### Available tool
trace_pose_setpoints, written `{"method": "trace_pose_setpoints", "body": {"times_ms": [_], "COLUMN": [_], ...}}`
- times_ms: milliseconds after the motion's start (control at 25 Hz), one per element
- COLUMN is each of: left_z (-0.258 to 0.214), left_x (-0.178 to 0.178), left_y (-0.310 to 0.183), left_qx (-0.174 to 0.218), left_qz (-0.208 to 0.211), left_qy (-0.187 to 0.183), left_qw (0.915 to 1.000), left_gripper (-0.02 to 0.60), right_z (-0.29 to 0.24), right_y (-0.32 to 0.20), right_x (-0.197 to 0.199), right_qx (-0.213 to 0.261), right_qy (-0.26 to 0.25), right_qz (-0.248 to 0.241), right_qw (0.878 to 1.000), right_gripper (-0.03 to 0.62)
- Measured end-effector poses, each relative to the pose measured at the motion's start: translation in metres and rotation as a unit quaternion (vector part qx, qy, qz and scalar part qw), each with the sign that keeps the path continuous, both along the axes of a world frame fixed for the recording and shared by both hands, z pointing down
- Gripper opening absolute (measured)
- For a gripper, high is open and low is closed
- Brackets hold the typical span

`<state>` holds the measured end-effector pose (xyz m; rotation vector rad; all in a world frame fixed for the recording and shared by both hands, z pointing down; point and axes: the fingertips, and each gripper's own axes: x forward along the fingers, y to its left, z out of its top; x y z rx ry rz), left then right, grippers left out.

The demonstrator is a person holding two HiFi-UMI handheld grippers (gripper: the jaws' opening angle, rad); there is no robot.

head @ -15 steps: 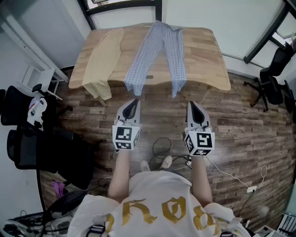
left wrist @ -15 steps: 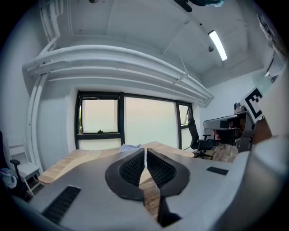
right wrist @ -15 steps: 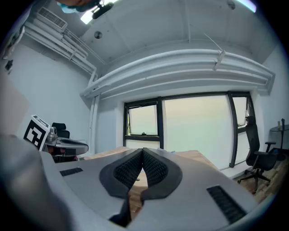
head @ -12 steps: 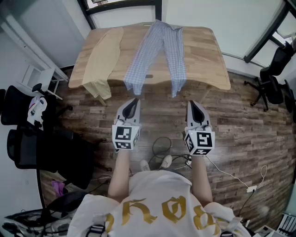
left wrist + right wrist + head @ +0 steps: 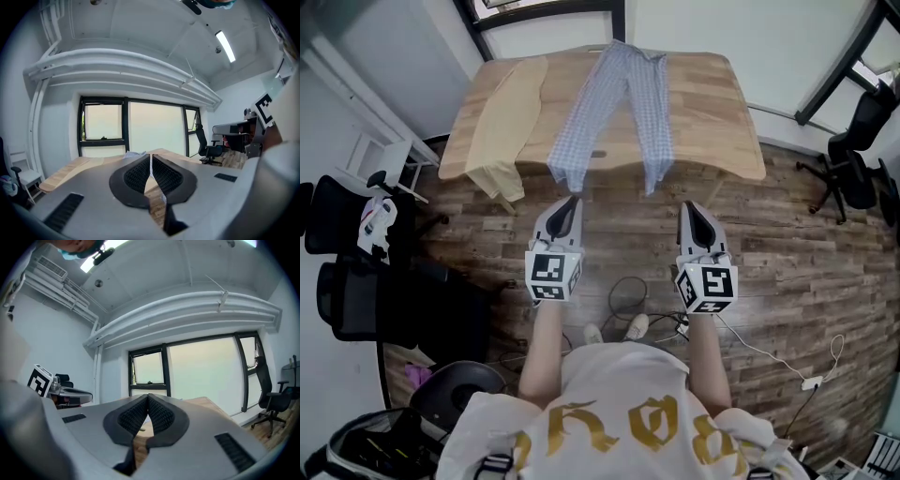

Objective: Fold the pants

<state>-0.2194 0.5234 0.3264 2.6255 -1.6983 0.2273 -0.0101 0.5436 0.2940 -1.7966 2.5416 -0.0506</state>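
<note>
**Checked pants and the two grippers, seen from above.** The blue-and-white checked pants [image 5: 614, 103] are laid flat on a wooden table [image 5: 717, 112]. The waist is at the far edge and the two legs are spread towards the person. Both cuffs are draped over the near edge of the table.

A beige garment [image 5: 508, 122] is laid beside the pants, on their left in the head view. It is apart from them, and one end hangs over the near edge.

The left gripper [image 5: 572, 202] is held over the floor, short of the near table edge. Its tip is directed at the hanging cuff of the left leg, near it but not touching it. The right gripper [image 5: 687, 207] is held level with the left one. The cuff of the right leg hangs to the left of its tip, and no contact is made.

In each gripper view the jaws are seen pressed together at the tips, with nothing caught between them. In the left gripper view a strip of the pants is seen on the tabletop beyond the closed tips.

A marker cube is carried at the rear of each gripper, left [image 5: 553, 277] and right [image 5: 705, 288].

The table stands on a wood-plank floor [image 5: 797, 262]. A black office chair [image 5: 855, 155] stands at the right, and a white cable [image 5: 769, 361] is trailed across the planks.
</note>
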Motion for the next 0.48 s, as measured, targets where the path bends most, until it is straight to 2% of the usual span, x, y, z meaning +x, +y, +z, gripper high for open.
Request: {"method": "trace_pose_setpoints", "body": {"times_ms": [480], "left_z": [-0.020], "left_x": [0.017], "left_y": [-0.012], "left_qx": [0.022], "left_qz": [-0.021], "left_qy": [-0.019], "left_qw": [0.9993], "left_gripper": [0.044], "right_z": [-0.007], "right_y": [-0.014], "right_x": [0.036], "right_qx": [0.014], "right_qy": [0.001], "right_qz": [-0.008], "right_qw": [1.000], "right_gripper": [0.021]}}
